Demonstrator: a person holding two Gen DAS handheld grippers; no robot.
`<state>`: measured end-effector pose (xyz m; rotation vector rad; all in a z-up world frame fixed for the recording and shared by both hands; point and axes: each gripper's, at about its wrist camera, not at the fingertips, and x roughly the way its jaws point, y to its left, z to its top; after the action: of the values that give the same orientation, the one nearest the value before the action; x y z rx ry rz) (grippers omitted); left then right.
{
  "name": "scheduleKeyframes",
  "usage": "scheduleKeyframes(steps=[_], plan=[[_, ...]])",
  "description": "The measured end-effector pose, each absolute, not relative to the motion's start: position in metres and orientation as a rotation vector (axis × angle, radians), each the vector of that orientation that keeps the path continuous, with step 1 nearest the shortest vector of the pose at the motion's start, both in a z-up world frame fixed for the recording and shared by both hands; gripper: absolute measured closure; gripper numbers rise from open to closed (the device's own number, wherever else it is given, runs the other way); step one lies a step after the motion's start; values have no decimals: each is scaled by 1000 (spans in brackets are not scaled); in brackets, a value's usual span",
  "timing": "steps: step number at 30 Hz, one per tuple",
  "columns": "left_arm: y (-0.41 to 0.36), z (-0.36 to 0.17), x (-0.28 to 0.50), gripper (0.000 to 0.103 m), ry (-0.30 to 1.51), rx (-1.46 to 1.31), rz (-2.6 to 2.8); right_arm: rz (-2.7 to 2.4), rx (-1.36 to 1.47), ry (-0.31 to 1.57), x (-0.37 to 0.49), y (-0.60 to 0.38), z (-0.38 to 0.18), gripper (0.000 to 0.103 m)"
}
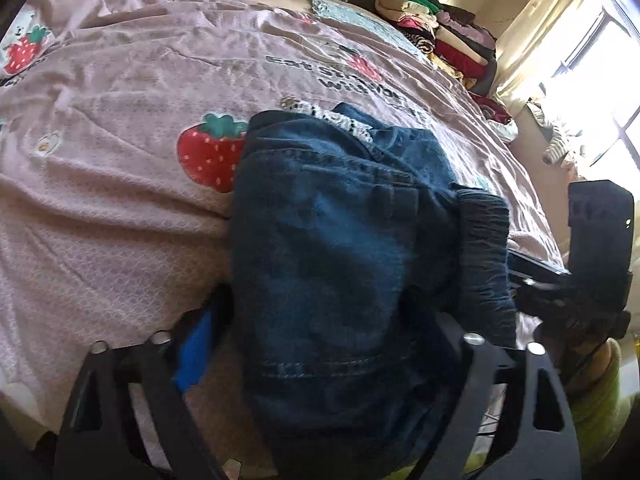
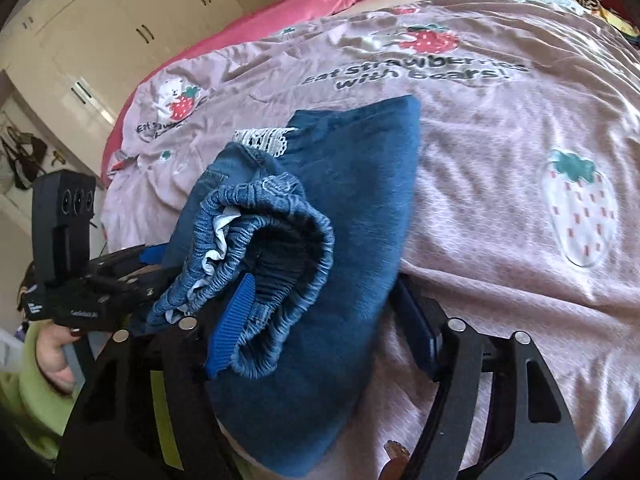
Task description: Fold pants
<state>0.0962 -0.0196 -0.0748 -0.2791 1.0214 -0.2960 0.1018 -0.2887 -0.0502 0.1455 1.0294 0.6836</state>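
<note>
Pink bedding printed with red strawberries and white bears, a quilted bedspread (image 1: 120, 208), covers the bed on which everything lies. At its far edge by the bright window sits a stack of folded clothes (image 1: 440, 36); on the other side stand cream wardrobe doors (image 2: 120, 32), and a rumpled coral-pink blanket (image 2: 280, 4) lies along the head of the bed.

Bunched in the middle of the bedspread are the dark blue denim pants (image 1: 340, 240), folded into a thick bundle with a strip of white lace trim (image 2: 264, 140) poking out at the far end and the gathered elastic waistband (image 2: 280, 240) turned toward the right wrist camera.

The left gripper (image 1: 320, 360) has its two black fingers spread wide on either side of the bundle, which fills the gap between them; whether the pads press the cloth cannot be told. The right gripper (image 2: 320, 332) is likewise spread wide around the waistband end, one blue ribbed pad (image 2: 232, 320) lying against the elastic; whether it grips cannot be told.
</note>
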Motion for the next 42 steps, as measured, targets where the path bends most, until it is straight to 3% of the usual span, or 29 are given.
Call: scheduleKeyframes(steps=[4,6,10,14,29,36,40,42], plan=[[-27,-77,103,30,1010,-272,-307,698,135,1010,103,-283,-53,48],[-31,-74,101,41,1000,-256,-312,709,120,990,100,-281,-50,55],[-35,-62,92,54,960,-215,-314,705,82,945,93,-278,-40,68],[-36,-47,86,63,922,-218,-335,703,83,910,89,-281,-27,69],[-35,-52,79,63,940,-190,-310,638,-114,873,55,-260,-17,72],[-31,-59,84,63,951,-201,-303,696,38,941,87,-267,-37,72],[-33,-49,77,66,920,-189,-307,721,59,900,83,-268,-26,85],[-33,-40,75,66,897,-196,-315,739,55,861,80,-268,-12,86]])
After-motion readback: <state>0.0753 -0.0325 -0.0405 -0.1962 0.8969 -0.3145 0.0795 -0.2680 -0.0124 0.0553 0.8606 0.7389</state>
